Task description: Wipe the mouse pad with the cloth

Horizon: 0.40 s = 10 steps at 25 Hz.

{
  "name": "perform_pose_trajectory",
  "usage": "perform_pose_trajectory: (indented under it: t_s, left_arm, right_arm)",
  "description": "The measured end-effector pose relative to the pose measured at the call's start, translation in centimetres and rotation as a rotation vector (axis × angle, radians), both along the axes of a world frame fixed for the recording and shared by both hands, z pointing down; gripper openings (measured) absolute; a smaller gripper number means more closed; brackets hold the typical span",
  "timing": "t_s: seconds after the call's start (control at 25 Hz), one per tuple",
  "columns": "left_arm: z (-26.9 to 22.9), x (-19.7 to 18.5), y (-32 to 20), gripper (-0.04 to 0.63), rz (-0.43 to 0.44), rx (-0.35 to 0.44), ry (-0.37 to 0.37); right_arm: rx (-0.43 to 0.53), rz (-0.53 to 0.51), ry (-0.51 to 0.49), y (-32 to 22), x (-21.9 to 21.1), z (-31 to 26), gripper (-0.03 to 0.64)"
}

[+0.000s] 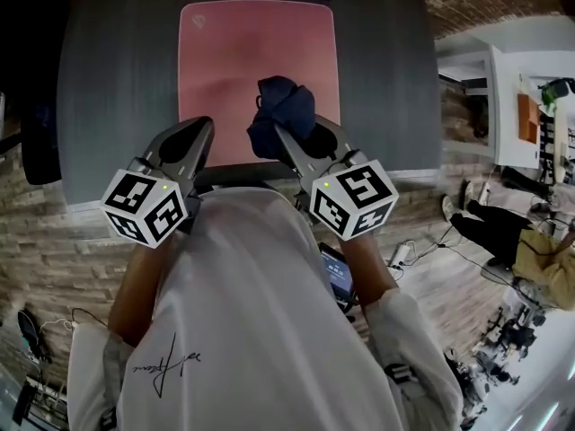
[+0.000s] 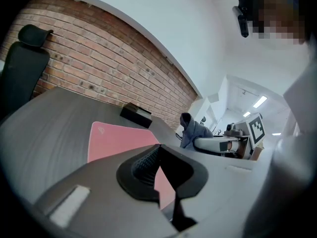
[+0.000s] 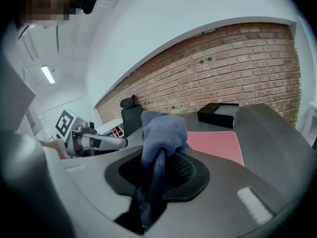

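I see a pink mouse pad [image 1: 258, 61] on a dark grey, faintly grained bench [image 1: 117, 70]. The cloth [image 1: 280, 110] is dark navy blue. My left tool [image 1: 203, 126] and right tool [image 1: 286, 137] are grey, each bearing black-and-white square markers. The brick wall [image 3: 237, 68] is red-brown.

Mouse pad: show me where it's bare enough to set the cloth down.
The mouse pad is bare across its far half and left side, beyond the cloth. Bare table flanks it left and right. The near edge is crowded: the left gripper at the near-left corner, the right gripper shut on the cloth over the near-right.
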<state>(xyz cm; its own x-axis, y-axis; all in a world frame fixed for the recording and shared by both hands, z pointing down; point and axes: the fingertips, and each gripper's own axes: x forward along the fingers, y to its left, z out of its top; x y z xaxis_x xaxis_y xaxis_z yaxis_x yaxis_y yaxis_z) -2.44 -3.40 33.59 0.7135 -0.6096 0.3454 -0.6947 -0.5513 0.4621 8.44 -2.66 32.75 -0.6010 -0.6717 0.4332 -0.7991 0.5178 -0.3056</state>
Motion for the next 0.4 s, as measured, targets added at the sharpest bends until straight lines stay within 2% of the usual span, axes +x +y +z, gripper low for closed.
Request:
perform_pose_trajectory:
  t_s: [0.4]
  left_arm:
    - [-0.1, -0.1, -0.4, 0.009, -0.007, -0.002, 0.012]
  right_arm:
    - [0.031, 0.013, -0.007, -0.4, 0.1, -1.6, 0.094]
